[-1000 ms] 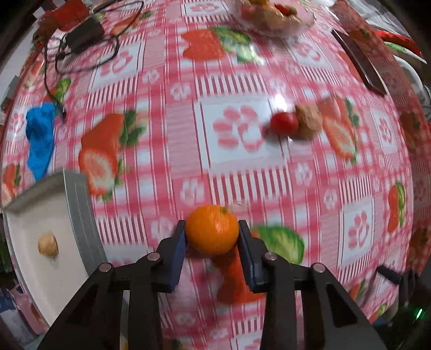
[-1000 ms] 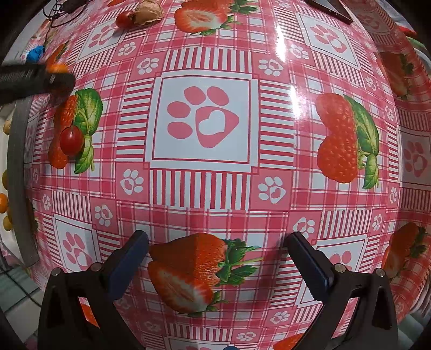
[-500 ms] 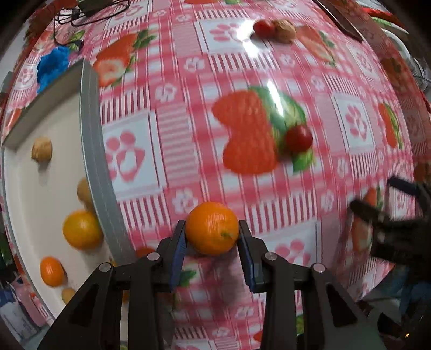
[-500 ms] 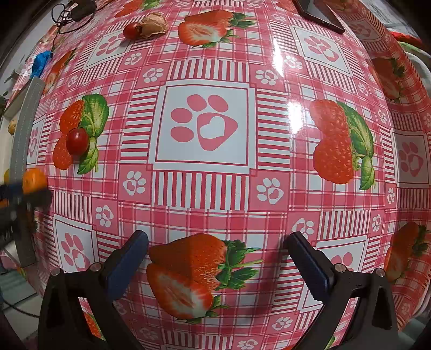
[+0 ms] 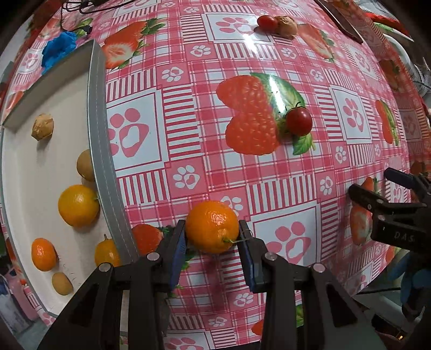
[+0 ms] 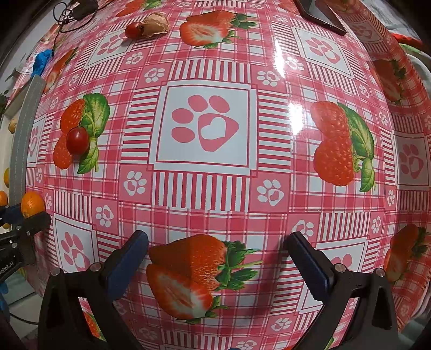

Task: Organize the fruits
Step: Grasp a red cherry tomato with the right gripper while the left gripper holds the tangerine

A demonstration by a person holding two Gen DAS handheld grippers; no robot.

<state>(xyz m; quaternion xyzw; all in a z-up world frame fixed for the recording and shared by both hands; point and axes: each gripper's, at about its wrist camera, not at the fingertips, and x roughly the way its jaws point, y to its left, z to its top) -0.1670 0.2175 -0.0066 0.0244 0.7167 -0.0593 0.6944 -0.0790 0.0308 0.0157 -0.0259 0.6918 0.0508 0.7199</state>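
Observation:
My left gripper (image 5: 212,237) is shut on an orange mandarin (image 5: 212,226), carried above the tablecloth just right of a white tray (image 5: 27,150) with a grey rim. The tray holds an orange (image 5: 78,205), small mandarins (image 5: 43,254), a walnut (image 5: 42,130) and a brownish fruit (image 5: 85,165). A cherry tomato (image 5: 299,121) lies on the cloth beyond the held mandarin. Another tomato (image 5: 267,22) and a walnut (image 5: 288,25) sit at the far side. My right gripper (image 6: 215,253) stands open over a printed strawberry, nothing between its fingers. It also shows at the right edge of the left wrist view, right gripper (image 5: 377,185).
A blue cloth (image 5: 58,49) and black cables (image 5: 80,5) lie at the far left. A dark phone-like slab (image 6: 320,13) rests at the far right. The table's near edge runs just below both grippers. A blue-gloved hand (image 5: 412,282) shows at the lower right.
My left gripper has carried the mandarin sideways toward the tray, which now fills the left of its view. The right gripper has stayed put.

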